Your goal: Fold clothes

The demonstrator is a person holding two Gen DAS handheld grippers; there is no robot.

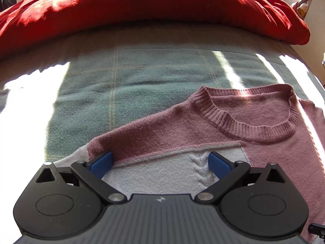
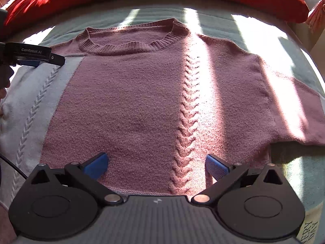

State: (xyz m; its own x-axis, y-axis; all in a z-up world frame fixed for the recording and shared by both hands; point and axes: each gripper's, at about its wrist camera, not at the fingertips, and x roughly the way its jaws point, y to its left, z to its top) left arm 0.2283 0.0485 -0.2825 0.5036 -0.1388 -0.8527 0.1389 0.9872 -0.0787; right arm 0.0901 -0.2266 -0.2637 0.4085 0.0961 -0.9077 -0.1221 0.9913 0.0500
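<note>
Left wrist view: the left gripper (image 1: 160,163) has its blue fingers (image 1: 101,163) spread wide, grasping nothing, low over the pink and white sweater (image 1: 166,130) where a sleeve lies folded across the white panel. Right wrist view: the right gripper (image 2: 155,165) is likewise released, its fingers apart above the sweater's lower hem, either side of a cable braid (image 2: 185,134). The sweater lies flat, neckline (image 2: 130,44) away from the cameras, on a green checked blanket (image 1: 126,77). Beyond it sits a red duvet (image 1: 142,4). Sunlight stripes cross the cloth
</note>
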